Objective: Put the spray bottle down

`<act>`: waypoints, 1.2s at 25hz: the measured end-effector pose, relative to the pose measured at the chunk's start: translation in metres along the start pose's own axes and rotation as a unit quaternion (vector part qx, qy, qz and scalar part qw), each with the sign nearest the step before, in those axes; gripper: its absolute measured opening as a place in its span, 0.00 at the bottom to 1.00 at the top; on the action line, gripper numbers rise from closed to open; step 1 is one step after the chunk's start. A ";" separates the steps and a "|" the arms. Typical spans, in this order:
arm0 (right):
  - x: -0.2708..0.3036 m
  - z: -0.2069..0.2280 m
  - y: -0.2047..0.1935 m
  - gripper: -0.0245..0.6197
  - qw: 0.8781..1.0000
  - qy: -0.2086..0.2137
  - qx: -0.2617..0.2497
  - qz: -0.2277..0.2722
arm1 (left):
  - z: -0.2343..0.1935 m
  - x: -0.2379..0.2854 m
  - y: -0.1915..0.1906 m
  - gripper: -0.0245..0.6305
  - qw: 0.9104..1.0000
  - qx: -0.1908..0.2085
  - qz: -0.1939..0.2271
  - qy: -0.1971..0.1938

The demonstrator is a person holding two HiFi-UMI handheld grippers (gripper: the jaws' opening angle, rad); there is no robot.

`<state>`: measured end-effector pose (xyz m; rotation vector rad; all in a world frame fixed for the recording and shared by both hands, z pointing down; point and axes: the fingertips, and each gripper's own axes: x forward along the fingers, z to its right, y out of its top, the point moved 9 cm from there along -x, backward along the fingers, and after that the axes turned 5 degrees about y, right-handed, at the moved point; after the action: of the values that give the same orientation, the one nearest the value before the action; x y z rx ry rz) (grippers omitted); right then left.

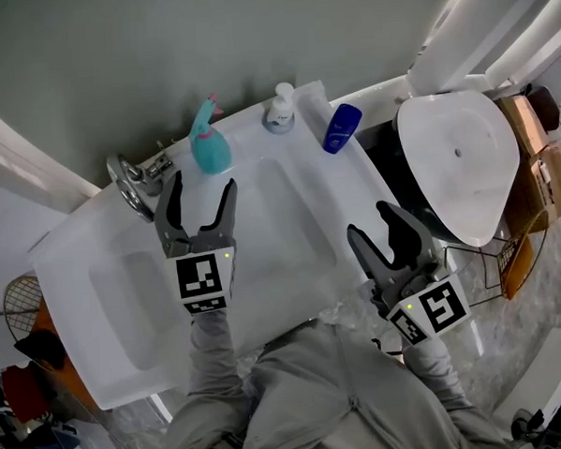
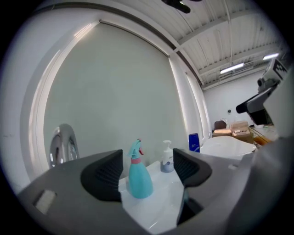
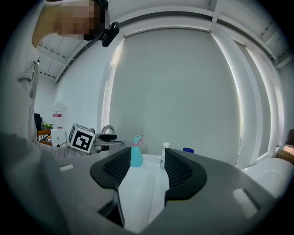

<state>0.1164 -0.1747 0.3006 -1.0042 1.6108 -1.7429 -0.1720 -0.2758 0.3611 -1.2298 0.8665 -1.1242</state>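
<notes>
Head view from above: where's the teal plastic spray bottle (image 1: 210,147)?

It stands upright on the back ledge of the white sink counter (image 1: 304,133), between the chrome tap (image 1: 133,180) and a white pump soap bottle (image 1: 279,111). Nothing touches it.

And the left gripper (image 1: 202,188)?

It is held out over the basin on a grey-sleeved forearm, pointing at the bottle, tips just short of it. Its jaws are spread wide with nothing between them. The left gripper view shows the bottle standing beyond the gap.

The right gripper (image 1: 369,220)?

That one is nearer the person, over the counter's front right edge, angled toward the wall. Its jaws are parted too and grip nothing.

Anything else?

A dark blue bottle (image 1: 341,128) lies right of the soap.
</notes>
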 end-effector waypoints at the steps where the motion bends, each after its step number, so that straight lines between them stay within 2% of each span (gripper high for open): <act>1: -0.003 -0.002 0.000 0.37 1.000 0.003 0.000 0.002 | 0.001 -0.008 0.002 0.61 1.000 0.000 0.001 0.000; 8: -0.017 -0.012 -0.003 0.37 1.000 0.028 0.000 0.011 | 0.011 -0.066 0.014 0.61 1.000 0.011 0.006 0.018; 16: -0.031 -0.016 -0.003 0.37 0.998 0.054 -0.003 0.023 | 0.015 -0.127 0.009 0.61 0.998 0.014 -0.021 0.054; 30: -0.050 -0.023 -0.006 0.37 0.994 0.101 -0.011 0.035 | 0.046 -0.207 0.008 0.61 0.993 -0.002 -0.038 0.108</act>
<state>0.1259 -0.1202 0.2995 -0.7929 1.7689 -1.8316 -0.1798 -0.0642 0.3458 -1.1664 0.9905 -1.3358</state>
